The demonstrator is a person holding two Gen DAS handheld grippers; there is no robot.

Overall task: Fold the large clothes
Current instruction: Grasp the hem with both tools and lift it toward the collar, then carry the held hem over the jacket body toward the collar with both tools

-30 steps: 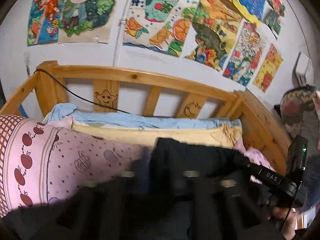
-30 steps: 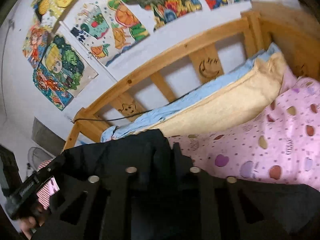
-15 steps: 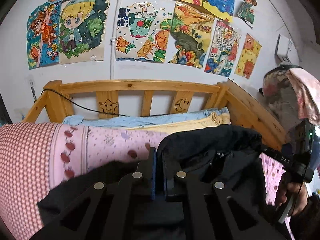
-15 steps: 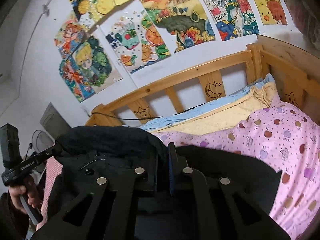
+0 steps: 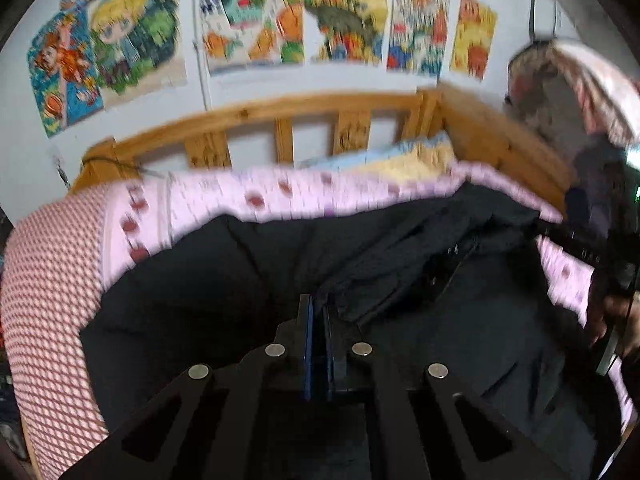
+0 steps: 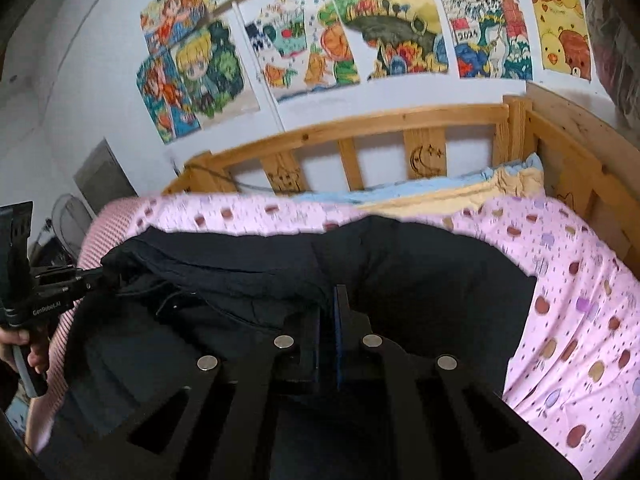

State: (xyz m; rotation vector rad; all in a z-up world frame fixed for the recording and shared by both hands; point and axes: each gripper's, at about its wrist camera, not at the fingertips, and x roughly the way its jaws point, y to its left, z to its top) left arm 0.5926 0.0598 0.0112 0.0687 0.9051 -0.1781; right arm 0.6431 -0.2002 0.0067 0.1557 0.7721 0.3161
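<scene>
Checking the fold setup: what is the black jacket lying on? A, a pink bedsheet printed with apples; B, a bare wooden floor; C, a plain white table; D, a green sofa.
A: the black jacket is spread over the pink apple-print bedsheet, inside the wooden bed frame.

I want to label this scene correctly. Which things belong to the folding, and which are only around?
For the job:
large black garment
left gripper
right gripper

Only around:
pink spotted bedcover
wooden bed rail
colourful wall drawings
yellow pillow

Dim indoor light, left wrist view motion-blurred, right wrist view sharper, fisheye bending, dark vignetted corners
</scene>
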